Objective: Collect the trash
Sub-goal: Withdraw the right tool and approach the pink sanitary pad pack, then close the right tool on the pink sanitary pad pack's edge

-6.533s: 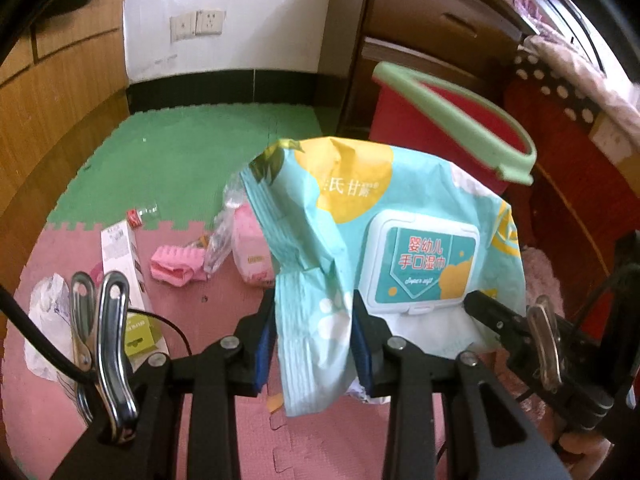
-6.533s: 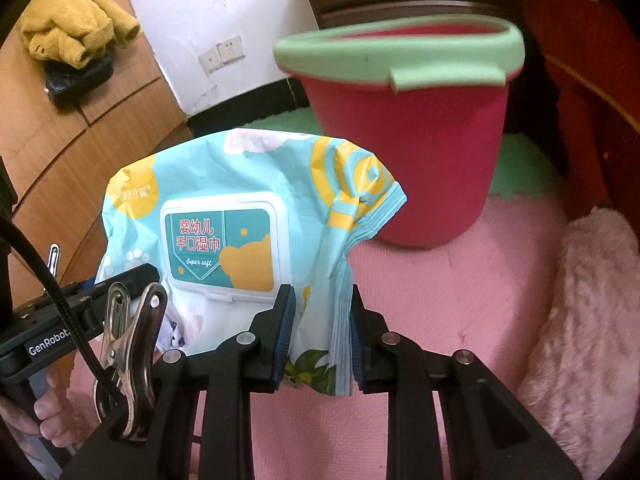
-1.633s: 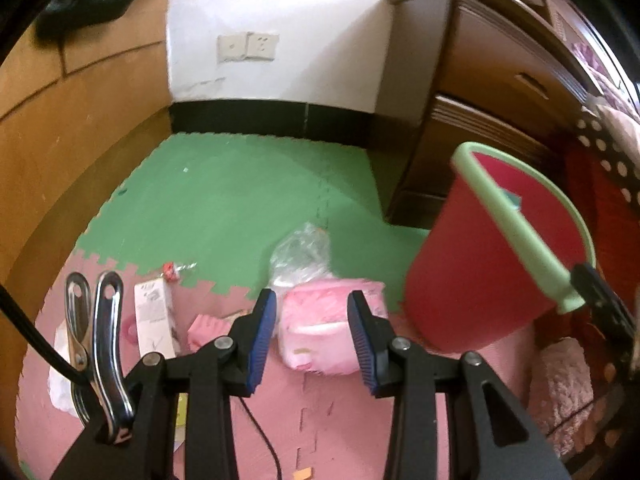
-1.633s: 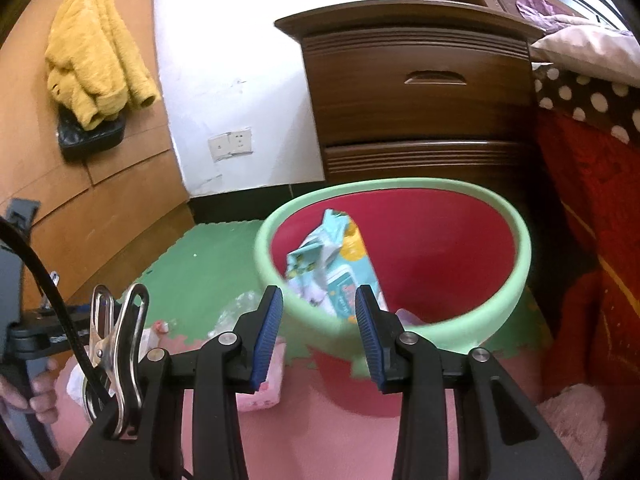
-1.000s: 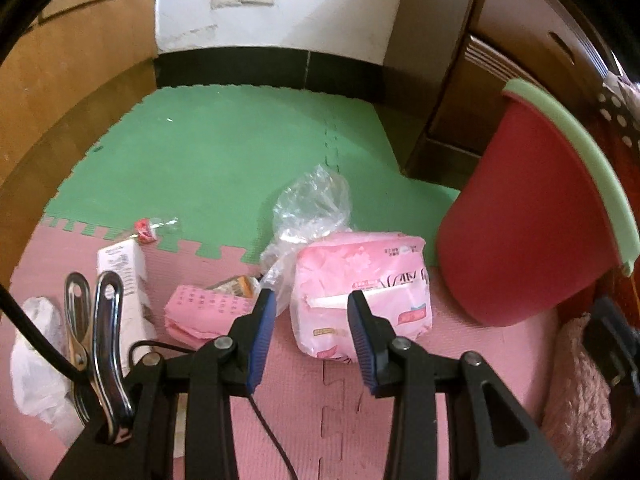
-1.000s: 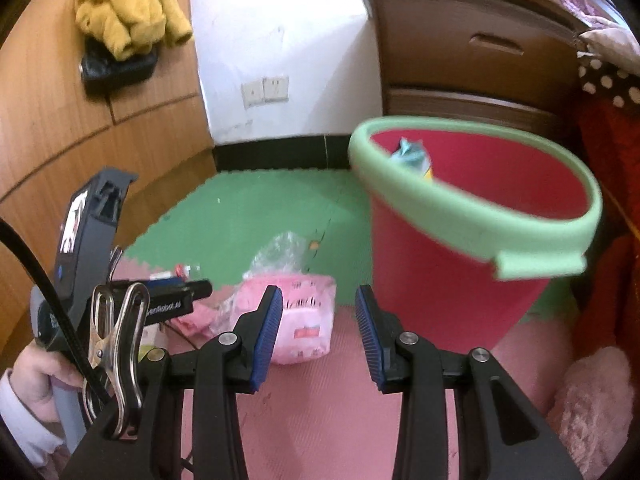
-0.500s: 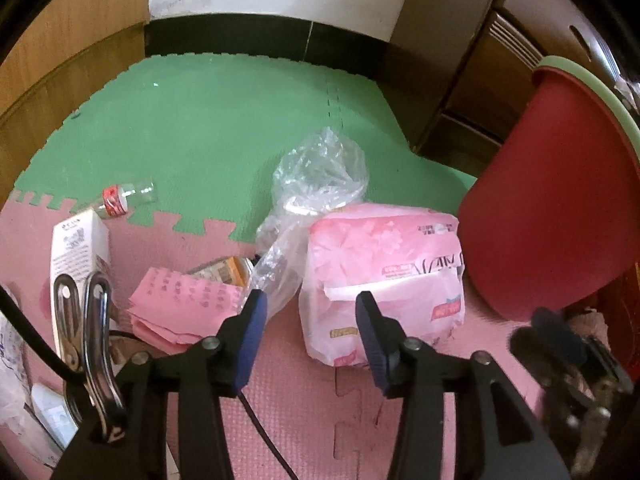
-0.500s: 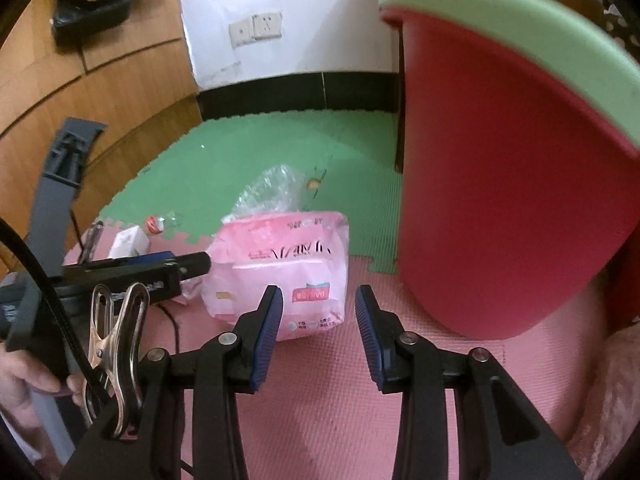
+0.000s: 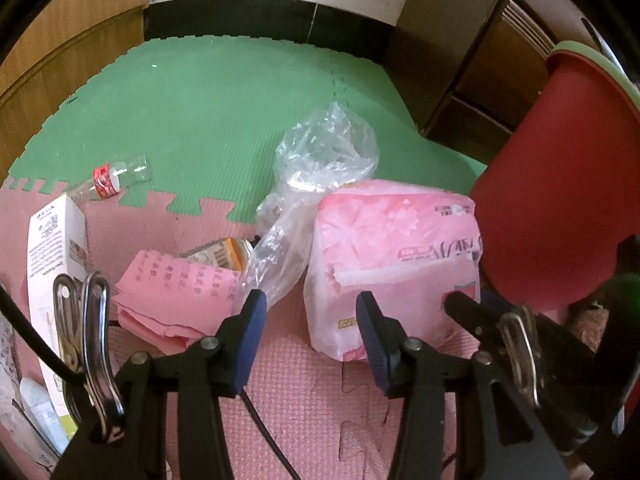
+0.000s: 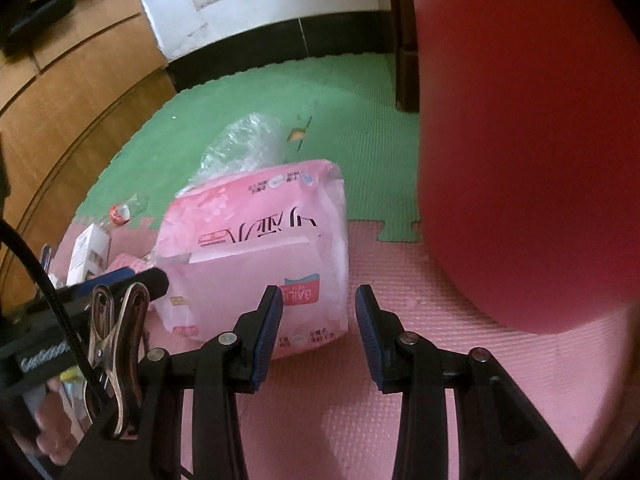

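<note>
I am between pickups, lining both tools up on the next piece of trash, and my reading is that the next move calls for closing on the two bottom corners of the pack and lifting it together over the bin's rim. The red bin (image 10: 532, 152) is the biggest thing here, a smooth hard plastic tub with a pale green rim, standing on the foam floor mat (image 9: 224, 120), whose pink and green tiles lock in jigsaw teeth and carry a fine pebbled grain. The pink pack (image 9: 394, 240) lies on the pink tiles just beside the bin: a soft, puffy plastic wrapper with printed lettering and a slack skin that will probably dent and slide under the pads. Behind it a crumpled clear bag (image 9: 324, 156) leans against it, thin and glossy. To the left sit a folded pink sheet (image 9: 168, 292), a white carton (image 9: 56, 248) and a small clear bottle (image 9: 116, 176) with a red label. My left tool (image 9: 308, 312) stands partly open and empty, its right pad near the pack's lower edge. My right tool (image 10: 318, 312) is likewise partly open, holding nothing, its left pad in front of the pack's near corner.
</note>
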### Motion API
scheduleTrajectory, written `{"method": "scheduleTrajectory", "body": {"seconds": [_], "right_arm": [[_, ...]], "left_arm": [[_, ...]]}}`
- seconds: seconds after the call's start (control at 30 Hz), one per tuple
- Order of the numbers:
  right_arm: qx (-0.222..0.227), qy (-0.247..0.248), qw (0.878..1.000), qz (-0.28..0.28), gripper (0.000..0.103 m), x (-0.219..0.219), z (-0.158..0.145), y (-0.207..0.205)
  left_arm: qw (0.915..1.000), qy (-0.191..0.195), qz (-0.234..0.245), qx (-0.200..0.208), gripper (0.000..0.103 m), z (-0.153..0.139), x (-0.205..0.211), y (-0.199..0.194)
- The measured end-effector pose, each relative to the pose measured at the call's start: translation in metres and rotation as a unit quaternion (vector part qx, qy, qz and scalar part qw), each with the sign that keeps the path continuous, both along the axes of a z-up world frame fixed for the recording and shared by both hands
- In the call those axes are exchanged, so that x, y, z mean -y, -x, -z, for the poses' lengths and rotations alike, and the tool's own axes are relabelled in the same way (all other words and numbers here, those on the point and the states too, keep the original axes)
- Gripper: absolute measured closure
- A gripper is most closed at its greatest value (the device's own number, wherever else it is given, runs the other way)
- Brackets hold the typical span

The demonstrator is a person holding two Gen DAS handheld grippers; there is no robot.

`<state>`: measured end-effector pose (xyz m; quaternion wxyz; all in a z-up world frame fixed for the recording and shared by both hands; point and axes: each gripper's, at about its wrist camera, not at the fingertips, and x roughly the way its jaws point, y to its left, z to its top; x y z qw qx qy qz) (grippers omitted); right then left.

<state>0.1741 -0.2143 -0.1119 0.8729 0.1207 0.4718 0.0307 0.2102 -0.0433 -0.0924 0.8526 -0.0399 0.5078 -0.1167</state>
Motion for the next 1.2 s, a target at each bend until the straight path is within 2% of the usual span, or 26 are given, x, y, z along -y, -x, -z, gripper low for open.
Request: {"method": "scheduleTrajectory", "body": {"seconds": [0.07,0.1,0.13,0.3,0.37,0.47,0.7,0.9,1.07,1.2], "right_arm": [[-0.013,-0.019,1.000,-0.002,0.064,0.000,0.007,-0.003],[-0.019,-0.023,1.000,-0.003,0.067,0.000,0.010,-0.004],[-0.024,-0.023,0.999,-0.004,0.075,-0.001,0.012,-0.004],[-0.041,-0.031,0.998,-0.021,0.088,-0.002,0.014,0.005],[-0.051,-0.042,0.998,-0.021,0.088,0.001,0.013,0.012],[-0.070,-0.070,0.995,-0.025,0.089,0.008,0.014,0.023],[-0.093,-0.039,0.994,-0.037,0.088,0.016,0.011,0.052],[-0.065,-0.043,0.997,-0.001,0.075,0.028,0.002,0.063],[-0.041,-0.024,0.999,-0.001,0.074,0.029,-0.005,0.063],[-0.043,-0.011,0.999,0.001,0.074,0.028,0.000,0.064]], "left_arm": [[1.0000,-0.001,0.000,-0.003,0.055,0.001,0.000,0.000],[1.0000,-0.001,-0.001,-0.005,0.055,0.002,-0.001,0.000],[1.0000,0.000,-0.001,-0.005,0.055,0.002,-0.001,0.000],[1.0000,0.004,-0.001,-0.008,0.055,0.001,-0.004,0.001],[0.9999,0.005,0.000,-0.010,0.055,0.001,-0.005,0.002],[0.9998,0.012,0.006,-0.016,0.055,0.001,-0.005,0.003],[0.9968,0.044,0.035,-0.057,0.053,0.006,0.000,0.013],[0.9935,0.047,0.071,-0.076,0.053,0.011,0.017,0.022],[0.9898,0.056,0.089,-0.096,0.053,0.017,0.030,0.027],[0.9872,0.050,0.108,-0.106,0.053,0.022,0.039,0.033]]}}
